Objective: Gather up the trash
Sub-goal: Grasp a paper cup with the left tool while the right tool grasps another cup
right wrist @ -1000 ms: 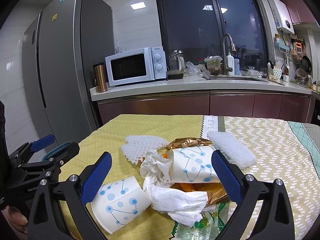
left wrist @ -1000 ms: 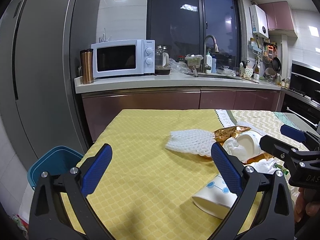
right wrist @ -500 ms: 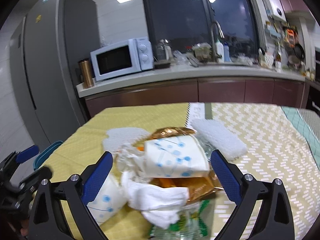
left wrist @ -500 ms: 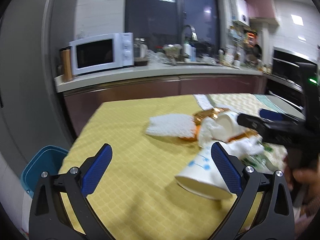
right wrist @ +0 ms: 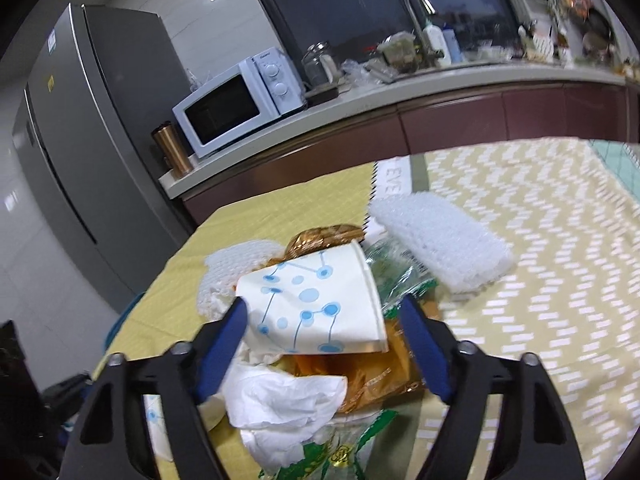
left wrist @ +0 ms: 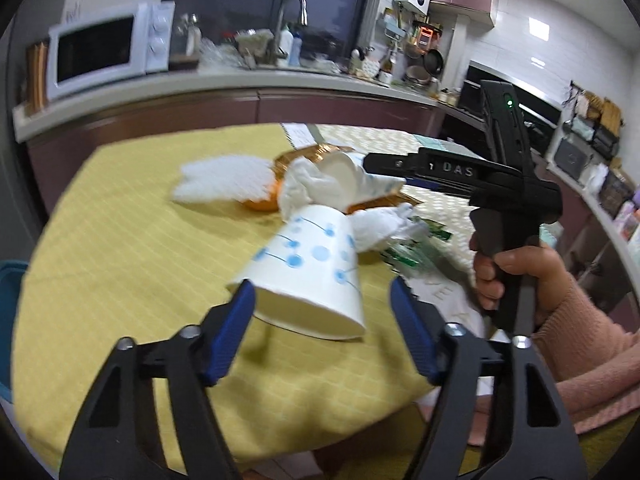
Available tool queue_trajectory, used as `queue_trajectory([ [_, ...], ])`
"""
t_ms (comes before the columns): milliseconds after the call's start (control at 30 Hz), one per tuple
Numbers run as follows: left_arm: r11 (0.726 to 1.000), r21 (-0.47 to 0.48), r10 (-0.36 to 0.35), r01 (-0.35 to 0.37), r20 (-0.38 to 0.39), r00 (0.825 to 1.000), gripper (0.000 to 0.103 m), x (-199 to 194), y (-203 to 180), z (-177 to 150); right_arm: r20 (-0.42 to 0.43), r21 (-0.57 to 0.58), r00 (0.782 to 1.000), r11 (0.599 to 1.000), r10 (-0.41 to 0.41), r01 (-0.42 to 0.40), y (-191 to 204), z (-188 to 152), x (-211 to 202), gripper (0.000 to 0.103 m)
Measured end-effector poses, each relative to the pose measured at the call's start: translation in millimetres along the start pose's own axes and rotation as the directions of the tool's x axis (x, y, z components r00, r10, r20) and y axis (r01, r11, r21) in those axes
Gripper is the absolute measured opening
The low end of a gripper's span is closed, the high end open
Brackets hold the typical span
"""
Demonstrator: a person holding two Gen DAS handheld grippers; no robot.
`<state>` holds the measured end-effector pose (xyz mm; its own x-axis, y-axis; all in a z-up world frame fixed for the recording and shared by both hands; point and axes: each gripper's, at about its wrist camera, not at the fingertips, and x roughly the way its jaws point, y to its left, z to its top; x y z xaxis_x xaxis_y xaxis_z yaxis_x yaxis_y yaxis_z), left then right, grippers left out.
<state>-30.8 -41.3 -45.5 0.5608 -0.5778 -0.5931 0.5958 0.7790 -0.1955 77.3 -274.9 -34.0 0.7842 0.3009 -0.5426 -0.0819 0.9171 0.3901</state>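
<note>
A pile of trash lies on the yellow tablecloth [left wrist: 120, 240]. In the left wrist view a white paper cup with blue dots [left wrist: 308, 272] lies on its side between the fingers of my open left gripper [left wrist: 322, 320]; the left finger is at its rim. In the right wrist view a second dotted paper cup [right wrist: 312, 304] lies on crumpled white tissue [right wrist: 280, 404] and a gold wrapper [right wrist: 380, 384], between the fingers of my open right gripper [right wrist: 324, 344]. The right gripper also shows in the left wrist view [left wrist: 460, 170], held over the pile.
White foam netting [right wrist: 436, 240] lies right of the pile, another piece [left wrist: 224, 180] on its far left. A green wrapper [right wrist: 344, 452] lies near the table's front. A blue bin [left wrist: 8, 320] stands on the floor left of the table. Counter, microwave [right wrist: 240, 100] and fridge stand behind.
Both grippers have moved forward and down onto the pile and narrowed their opening. Each now has a paper cup between its fingers. The left view has swung right.
</note>
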Motion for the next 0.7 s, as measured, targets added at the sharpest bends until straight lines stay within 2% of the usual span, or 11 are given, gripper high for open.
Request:
queue_trajectory([
  [33,1.0,-0.008,-0.014,0.014,-0.006,1.0,0.058,3,0,0,-0.003,0.003,1.0,1.0,0.012,-0.012,0,-1,0,0.062],
  [167,0.997,-0.043,-0.062,0.061,-0.026,0.998,0.041,9,4,2,-0.014,0.009,0.997,0.997,0.072,-0.072,2,-3,-4,0.047],
  [233,0.993,-0.076,-0.091,0.088,-0.031,0.995,0.026,12,9,4,-0.018,0.007,0.995,0.995,0.1,-0.1,6,-5,-6,0.037],
  [300,0.989,-0.104,-0.106,0.102,-0.029,0.994,0.022,16,14,7,-0.02,0.001,0.992,0.992,0.127,-0.127,11,-7,-9,0.031],
  [367,0.985,-0.123,-0.124,0.12,-0.023,0.992,0.018,14,18,10,-0.019,-0.007,0.989,0.989,0.144,-0.144,15,-6,-11,0.02],
  [567,0.968,-0.175,-0.182,0.179,-0.001,0.983,0.015,12,25,16,0.002,-0.052,0.98,0.978,0.2,-0.2,35,-4,-25,0.009],
  [667,0.964,-0.181,-0.194,0.195,0.023,0.981,0.004,9,27,19,0.014,-0.082,0.978,0.975,0.208,-0.206,46,1,-32,0.008],
  [700,0.965,-0.179,-0.187,0.189,0.031,0.982,0.004,7,28,22,0.018,-0.095,0.977,0.973,0.214,-0.211,50,3,-34,0.008],
])
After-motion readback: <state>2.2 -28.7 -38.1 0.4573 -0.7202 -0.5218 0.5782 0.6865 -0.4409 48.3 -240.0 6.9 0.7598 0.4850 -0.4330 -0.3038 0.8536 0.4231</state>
